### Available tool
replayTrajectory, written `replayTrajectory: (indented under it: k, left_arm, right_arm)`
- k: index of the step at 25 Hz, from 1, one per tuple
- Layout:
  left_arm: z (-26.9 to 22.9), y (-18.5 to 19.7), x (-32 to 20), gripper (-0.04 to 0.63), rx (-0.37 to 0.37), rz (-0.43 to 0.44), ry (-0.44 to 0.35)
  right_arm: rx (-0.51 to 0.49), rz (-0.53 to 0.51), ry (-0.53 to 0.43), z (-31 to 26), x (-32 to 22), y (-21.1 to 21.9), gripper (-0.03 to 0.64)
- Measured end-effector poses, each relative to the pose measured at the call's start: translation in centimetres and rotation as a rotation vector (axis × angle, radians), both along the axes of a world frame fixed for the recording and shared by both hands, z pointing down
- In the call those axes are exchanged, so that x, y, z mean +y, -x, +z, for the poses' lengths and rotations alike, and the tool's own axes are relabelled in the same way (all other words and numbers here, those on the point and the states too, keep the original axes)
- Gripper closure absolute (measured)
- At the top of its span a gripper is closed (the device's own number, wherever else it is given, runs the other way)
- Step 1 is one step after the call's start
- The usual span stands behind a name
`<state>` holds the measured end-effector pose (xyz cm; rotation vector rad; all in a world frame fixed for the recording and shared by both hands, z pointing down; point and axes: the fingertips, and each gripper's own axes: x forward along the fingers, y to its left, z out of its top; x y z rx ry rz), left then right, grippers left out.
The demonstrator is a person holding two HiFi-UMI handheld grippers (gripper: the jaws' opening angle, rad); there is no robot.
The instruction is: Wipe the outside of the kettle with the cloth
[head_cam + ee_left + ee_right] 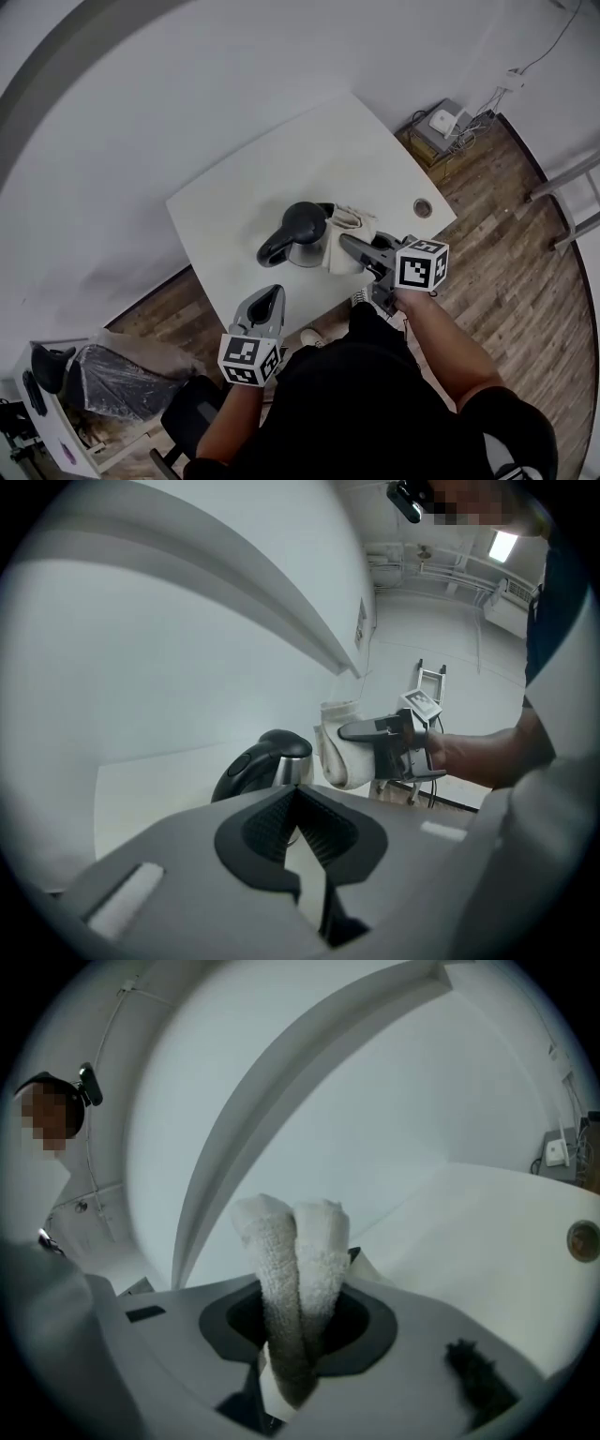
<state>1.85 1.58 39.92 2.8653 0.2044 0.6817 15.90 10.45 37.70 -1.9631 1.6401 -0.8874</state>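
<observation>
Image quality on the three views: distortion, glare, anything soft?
Head view: heavy fisheye, the table edges bow, light is even, the kettle is sharp. Left gripper view: black vignette at the corners, ceiling lamp blown out, near jaws soft. Right gripper view: same vignette, cloth between the jaws soft and shadowed at its base, wall ledge bent into an arc.

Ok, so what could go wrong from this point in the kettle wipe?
1. The kettle stands free on the table. The left gripper is shut, empty and apart from it. A sideways push from the cloth could slide or tip the kettle.
2. The right gripper pinches the cloth as a narrow bunch, so little fabric leads. Its hard jaws might scrape the kettle's metal wall.
</observation>
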Motion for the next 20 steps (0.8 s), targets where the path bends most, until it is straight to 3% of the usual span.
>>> replayTrajectory:
  k: [13,20]
  left_arm:
    - [2.4,-3.4,0.7,0.588,-0.074,-0.051,0.012]
    - [3.3,-4.4,1.0,0.589,-0.108,-0.105,0.017]
  right_arm:
    - [-0.136,-0.048,0.106,8.1,0.9,-4.5,0.514]
    - [-0.181,-0.115,0.212,13.5,0.8,-5.7,0.514]
